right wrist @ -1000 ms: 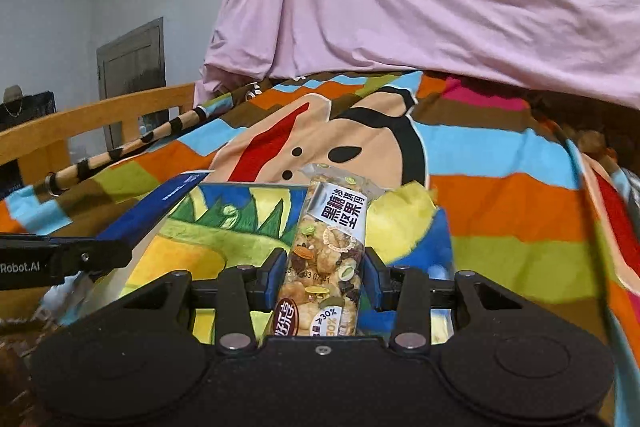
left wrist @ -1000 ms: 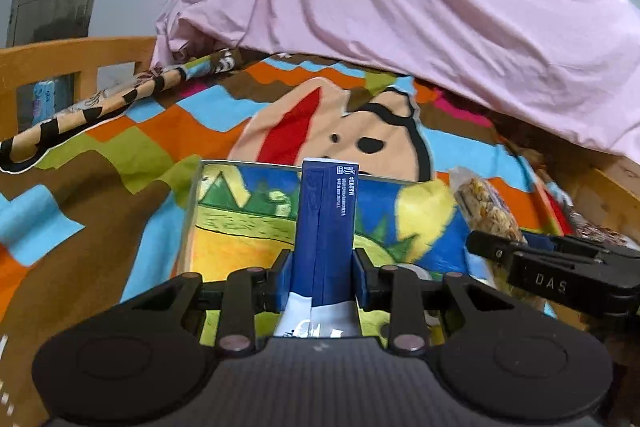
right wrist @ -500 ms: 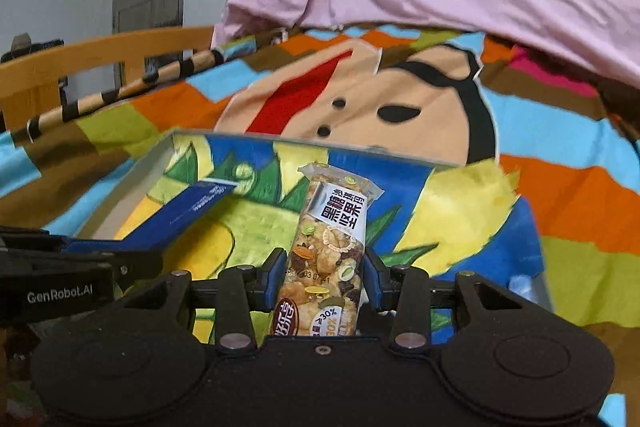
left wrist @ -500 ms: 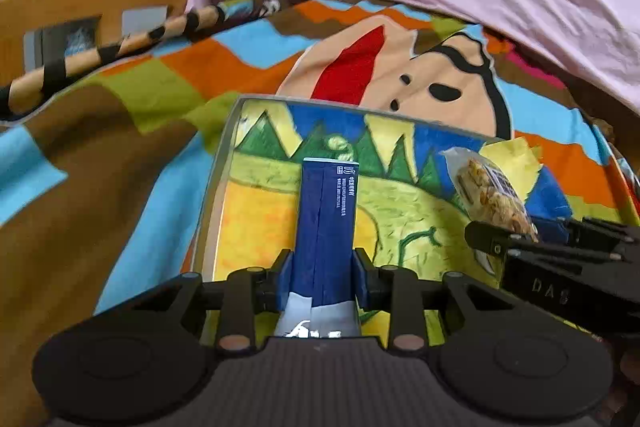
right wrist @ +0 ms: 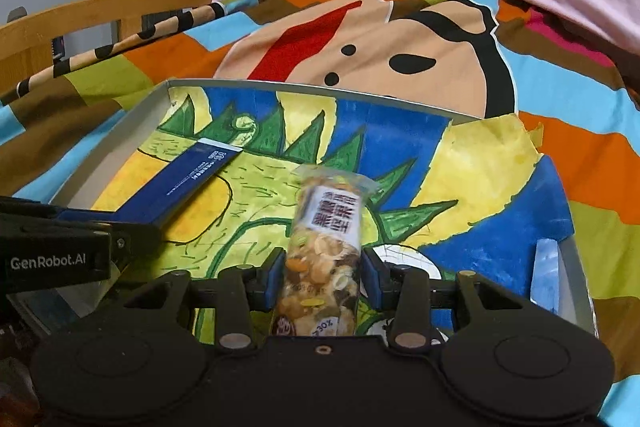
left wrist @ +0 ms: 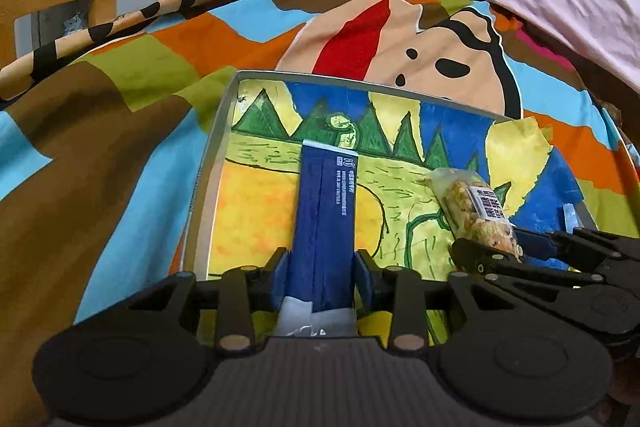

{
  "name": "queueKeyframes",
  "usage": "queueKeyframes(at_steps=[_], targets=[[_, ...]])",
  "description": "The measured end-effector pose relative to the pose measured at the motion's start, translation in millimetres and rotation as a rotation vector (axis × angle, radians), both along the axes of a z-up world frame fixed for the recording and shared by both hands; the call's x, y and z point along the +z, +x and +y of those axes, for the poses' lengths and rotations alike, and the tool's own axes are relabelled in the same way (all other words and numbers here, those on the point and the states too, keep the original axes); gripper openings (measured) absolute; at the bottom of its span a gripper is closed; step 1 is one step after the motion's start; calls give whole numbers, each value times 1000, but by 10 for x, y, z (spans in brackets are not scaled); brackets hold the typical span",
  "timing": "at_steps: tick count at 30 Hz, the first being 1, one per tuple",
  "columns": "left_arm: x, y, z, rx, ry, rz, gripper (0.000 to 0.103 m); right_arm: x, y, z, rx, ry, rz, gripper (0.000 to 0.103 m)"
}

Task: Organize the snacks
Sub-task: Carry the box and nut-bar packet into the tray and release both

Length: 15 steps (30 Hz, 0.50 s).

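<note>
Blue snack packet [left wrist: 324, 227] clamped in left hand-held gripper [left wrist: 323, 277], over shallow box [left wrist: 208, 163] with painted bottom. Nut snack bag [right wrist: 324, 251] between fingers of right hand-held gripper [right wrist: 323, 277], over same box. Box sits on colourful bedspread [left wrist: 120, 115].

both snacks [left wrist: 324, 223] lower, over tray [left wrist: 208, 163]

Even, soft indoor light, no hard shadows; fisheye bends edges w/ dark corners; right-wrist clear nut snack packet [right wrist: 325, 247] slightly blurred.

one blue snack box [left wrist: 324, 223], one nut snack pack [right wrist: 324, 251], one painted tray [right wrist: 424, 109], two claws
</note>
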<state>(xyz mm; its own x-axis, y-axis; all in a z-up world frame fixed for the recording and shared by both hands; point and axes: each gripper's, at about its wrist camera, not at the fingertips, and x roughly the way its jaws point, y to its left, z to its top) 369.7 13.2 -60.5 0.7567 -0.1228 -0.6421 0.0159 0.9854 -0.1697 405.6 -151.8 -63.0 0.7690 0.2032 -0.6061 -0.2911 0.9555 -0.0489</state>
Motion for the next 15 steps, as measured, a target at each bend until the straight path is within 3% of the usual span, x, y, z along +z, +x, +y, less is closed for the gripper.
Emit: queueKeyframes(at_steps=[4,6,8,15], targets=[[18,-34,29,10,-29,6,54,63,-25,-18,5,3,-11,55],[44,-71,52,17,-47,0,65,115,-59,-49,4,19,-24,61],[97,-139,83,33,-55,-32,70,169,-98,-79,2,32,-37,69],[367,-452,171,55,-45,-167,87,430,-347,-226,-3,78,-113,79]])
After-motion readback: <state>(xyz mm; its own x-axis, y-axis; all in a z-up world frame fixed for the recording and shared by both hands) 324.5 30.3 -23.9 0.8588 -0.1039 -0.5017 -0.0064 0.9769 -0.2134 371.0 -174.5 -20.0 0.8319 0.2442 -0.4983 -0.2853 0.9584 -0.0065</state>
